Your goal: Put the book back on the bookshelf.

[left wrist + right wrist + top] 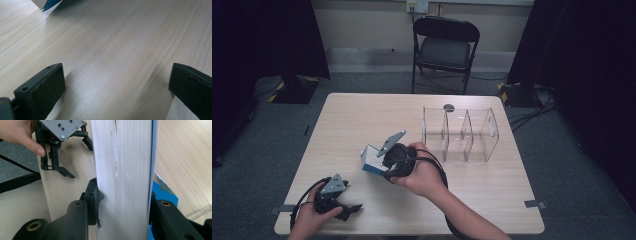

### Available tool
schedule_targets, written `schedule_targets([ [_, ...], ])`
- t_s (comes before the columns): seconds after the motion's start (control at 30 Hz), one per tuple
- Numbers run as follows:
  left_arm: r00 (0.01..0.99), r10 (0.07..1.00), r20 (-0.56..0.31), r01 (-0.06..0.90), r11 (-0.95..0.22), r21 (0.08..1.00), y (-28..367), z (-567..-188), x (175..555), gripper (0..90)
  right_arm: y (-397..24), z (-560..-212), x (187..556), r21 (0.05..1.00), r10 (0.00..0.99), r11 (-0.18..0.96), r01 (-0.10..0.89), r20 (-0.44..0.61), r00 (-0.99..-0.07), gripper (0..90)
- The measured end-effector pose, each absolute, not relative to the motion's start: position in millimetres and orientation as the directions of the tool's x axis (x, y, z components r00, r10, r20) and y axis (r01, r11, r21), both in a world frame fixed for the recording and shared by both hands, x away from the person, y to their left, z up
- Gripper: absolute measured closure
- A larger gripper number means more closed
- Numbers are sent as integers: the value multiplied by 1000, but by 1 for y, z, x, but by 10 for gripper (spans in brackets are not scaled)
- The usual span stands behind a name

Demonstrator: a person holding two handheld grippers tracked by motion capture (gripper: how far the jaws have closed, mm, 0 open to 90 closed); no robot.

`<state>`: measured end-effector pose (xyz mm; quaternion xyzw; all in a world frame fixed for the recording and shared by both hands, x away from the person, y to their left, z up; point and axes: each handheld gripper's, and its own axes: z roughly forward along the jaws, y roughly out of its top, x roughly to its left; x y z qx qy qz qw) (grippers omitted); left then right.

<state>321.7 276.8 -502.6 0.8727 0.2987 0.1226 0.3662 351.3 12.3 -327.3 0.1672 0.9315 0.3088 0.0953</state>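
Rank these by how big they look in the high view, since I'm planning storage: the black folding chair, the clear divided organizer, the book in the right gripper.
1. Clear divided organizer and black folding chair: look alike; the chair stands farther off, so unranked.
2. Book, clearly smallest, partly hidden by the right gripper.

tools: 2 (pixel 354 207) (pixel 379 162) | book: 1 (pixel 371 159) | clear organizer: 1 (pixel 484 132) (three compartments) | chair: 1 (pixel 444 47)

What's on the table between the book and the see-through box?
Nothing: in the high view, bare wooden table lies between the book and the clear divided box, apart from the hand holding the right gripper.
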Motion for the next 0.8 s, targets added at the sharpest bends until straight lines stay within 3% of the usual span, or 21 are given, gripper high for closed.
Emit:
schedule_targets([
  [0.8, 790, 613, -10, 434, -548, 715, 277, -503, 322, 0, 13, -310, 356, 591, 372, 758, 275, -46, -927, 608],
])
